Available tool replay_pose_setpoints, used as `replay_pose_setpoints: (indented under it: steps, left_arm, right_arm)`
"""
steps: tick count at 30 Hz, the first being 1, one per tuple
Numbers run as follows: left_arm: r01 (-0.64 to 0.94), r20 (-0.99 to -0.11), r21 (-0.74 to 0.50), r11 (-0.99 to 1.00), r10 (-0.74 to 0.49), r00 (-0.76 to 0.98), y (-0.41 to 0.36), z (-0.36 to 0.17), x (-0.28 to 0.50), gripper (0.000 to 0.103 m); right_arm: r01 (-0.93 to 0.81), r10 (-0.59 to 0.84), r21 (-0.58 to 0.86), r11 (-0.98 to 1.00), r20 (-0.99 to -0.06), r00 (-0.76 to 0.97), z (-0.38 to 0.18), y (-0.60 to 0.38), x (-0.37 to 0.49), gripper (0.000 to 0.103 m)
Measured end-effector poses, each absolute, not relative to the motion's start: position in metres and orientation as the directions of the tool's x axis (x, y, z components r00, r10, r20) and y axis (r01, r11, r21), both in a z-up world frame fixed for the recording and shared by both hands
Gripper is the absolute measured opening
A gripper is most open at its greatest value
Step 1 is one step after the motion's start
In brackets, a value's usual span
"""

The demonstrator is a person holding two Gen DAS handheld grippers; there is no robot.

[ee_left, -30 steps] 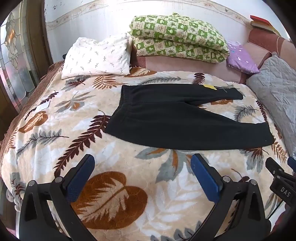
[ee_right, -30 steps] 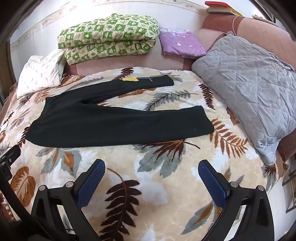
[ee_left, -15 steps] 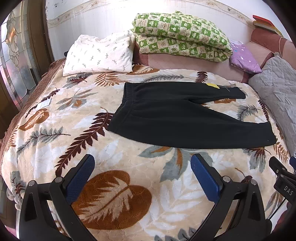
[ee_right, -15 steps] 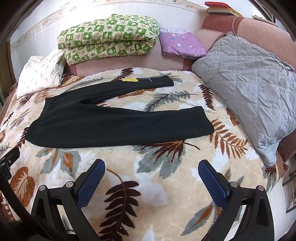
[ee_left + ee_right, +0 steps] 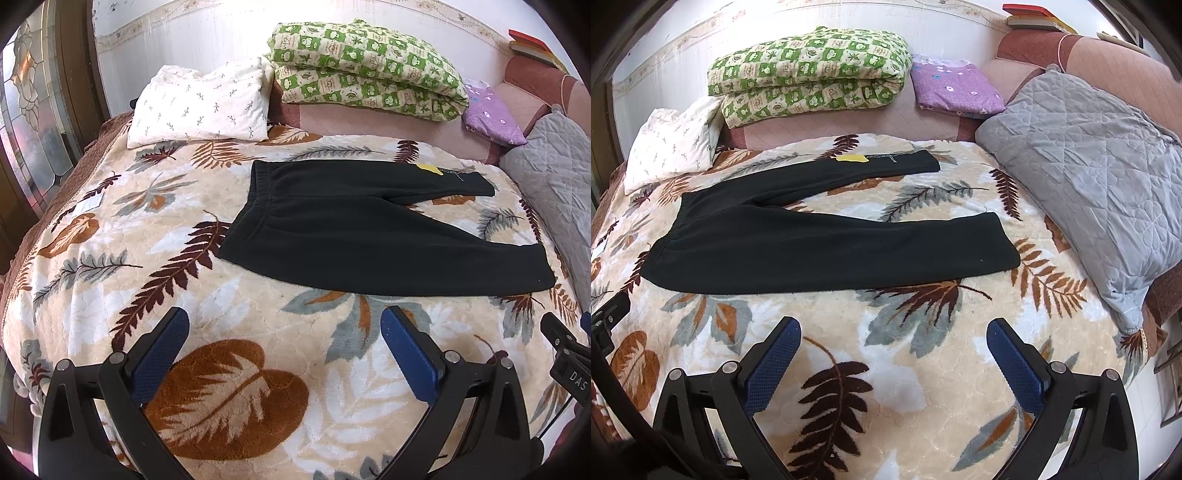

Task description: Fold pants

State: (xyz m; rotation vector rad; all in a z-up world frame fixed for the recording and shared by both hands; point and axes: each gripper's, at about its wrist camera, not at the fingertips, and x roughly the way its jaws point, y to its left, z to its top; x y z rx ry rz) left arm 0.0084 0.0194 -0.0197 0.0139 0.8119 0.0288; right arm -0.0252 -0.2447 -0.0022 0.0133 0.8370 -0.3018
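Note:
Black pants (image 5: 354, 229) lie flat and spread on the leaf-patterned blanket (image 5: 155, 236), waistband to the left, two legs splayed to the right; they also show in the right wrist view (image 5: 812, 243). A yellow tag (image 5: 852, 158) sits on the far leg. My left gripper (image 5: 284, 332) is open and empty, hovering over the blanket in front of the waist end. My right gripper (image 5: 894, 343) is open and empty, in front of the near leg.
A white pillow (image 5: 199, 105), a green checked folded quilt (image 5: 365, 85) and a purple pillow (image 5: 955, 88) lie at the headboard. A grey quilted cushion (image 5: 1097, 177) lies at the right edge. A glass door (image 5: 33, 122) stands left of the bed.
The left gripper has drifted slightly forward and down toward the pants. The right gripper has barely moved. The pants have not moved.

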Motion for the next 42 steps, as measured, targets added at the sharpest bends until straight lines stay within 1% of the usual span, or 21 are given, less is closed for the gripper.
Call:
replay_pose_setpoints:
  steps: [23,42]
  left_arm:
    - [-0.016,-0.748,0.031,0.999,0.033,0.663,0.018,-0.026,0.020,0.103]
    - [-0.013,-0.750,0.033,0.999,0.033,0.661,0.016,-0.027,0.022,0.103]
  right_arm:
    - [0.250,-0.242,-0.104,0.963,-0.744,0.622,-0.008,-0.242,-0.016,0.101]
    - [0.260,-0.244,-0.099,0.961,-0.748,0.617,-0.010,-0.245,-0.015,0.101]
